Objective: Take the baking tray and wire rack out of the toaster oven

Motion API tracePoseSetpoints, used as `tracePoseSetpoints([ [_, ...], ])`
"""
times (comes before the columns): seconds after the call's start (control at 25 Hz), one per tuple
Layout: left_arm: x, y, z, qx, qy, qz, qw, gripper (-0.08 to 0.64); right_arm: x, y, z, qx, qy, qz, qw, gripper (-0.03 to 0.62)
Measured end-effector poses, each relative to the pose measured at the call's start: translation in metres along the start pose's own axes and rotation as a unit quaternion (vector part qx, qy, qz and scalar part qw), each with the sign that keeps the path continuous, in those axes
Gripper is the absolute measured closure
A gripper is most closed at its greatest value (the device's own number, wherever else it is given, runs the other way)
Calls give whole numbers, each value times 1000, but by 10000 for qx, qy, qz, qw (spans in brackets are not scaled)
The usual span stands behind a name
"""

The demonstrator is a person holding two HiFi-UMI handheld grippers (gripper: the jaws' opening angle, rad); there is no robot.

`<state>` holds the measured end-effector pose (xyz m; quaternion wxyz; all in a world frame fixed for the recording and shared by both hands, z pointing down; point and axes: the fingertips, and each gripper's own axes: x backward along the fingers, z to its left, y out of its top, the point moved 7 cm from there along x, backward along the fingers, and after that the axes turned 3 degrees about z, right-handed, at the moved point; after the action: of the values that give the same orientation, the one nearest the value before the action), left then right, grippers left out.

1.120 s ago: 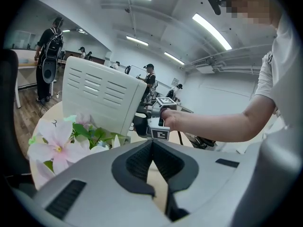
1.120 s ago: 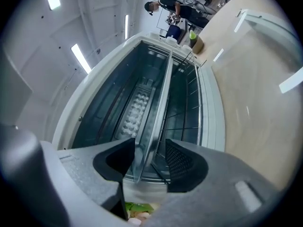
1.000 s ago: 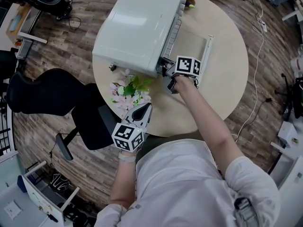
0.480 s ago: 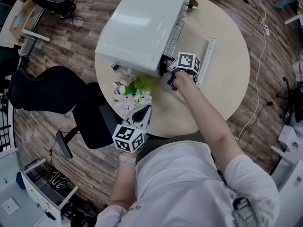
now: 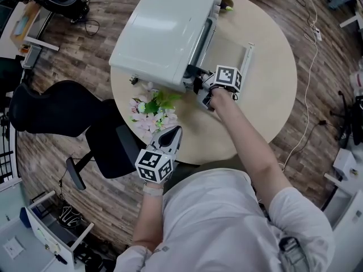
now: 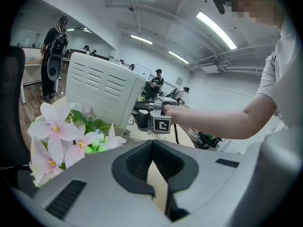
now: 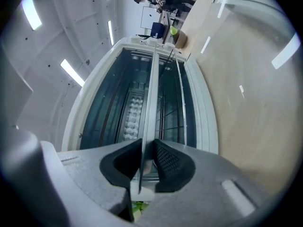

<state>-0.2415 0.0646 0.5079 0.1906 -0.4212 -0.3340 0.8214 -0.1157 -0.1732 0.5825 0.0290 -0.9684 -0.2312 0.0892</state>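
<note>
The white toaster oven (image 5: 164, 33) sits on the round wooden surface (image 5: 266, 89), with its glass door (image 5: 231, 52) dropped flat in front of the opening. The person's right claw (image 5: 197, 81) is at the near corner of the oven's mouth, turned over on its side. In the right gripper view that claw (image 7: 146, 162) is closing, and the thin metal edge of the baking tray (image 7: 150, 103) stands between its ribbed pads, which sit right up against it on both sides. The tray runs from the claw straight back into the oven, still inside it. The wire rack (image 7: 181, 98) is inside the oven too, just beside the tray on the side nearer the door.

The left claw (image 5: 172, 132) hangs back from the oven, near the edge of the surface by the person's body. Its tips point toward a bunch of pink and white flowers (image 5: 152, 109) that lies beside the oven's near end. In the left gripper view its pads (image 6: 168, 162) stand only a little apart with nothing between them.

A black office chair (image 5: 62, 118) stands on the wood floor, off to the oven's closed back side.
</note>
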Motion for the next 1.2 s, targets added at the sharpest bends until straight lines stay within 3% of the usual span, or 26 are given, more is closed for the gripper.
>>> tracePoseSetpoints([
  [0.52,-13,-3,-9,-56,-120,122,9998,561,43,3,-10,709,-419,8,9966,523],
  [0.84,-12,-7,-12,-51,-92,172,9998,561,27,18,-9,1134,-542,-42,9921,489],
  [1.2,-7,-13,-13,30,61,162,9998,560,21,22,-10,1339,-658,-154,9887,514],
])
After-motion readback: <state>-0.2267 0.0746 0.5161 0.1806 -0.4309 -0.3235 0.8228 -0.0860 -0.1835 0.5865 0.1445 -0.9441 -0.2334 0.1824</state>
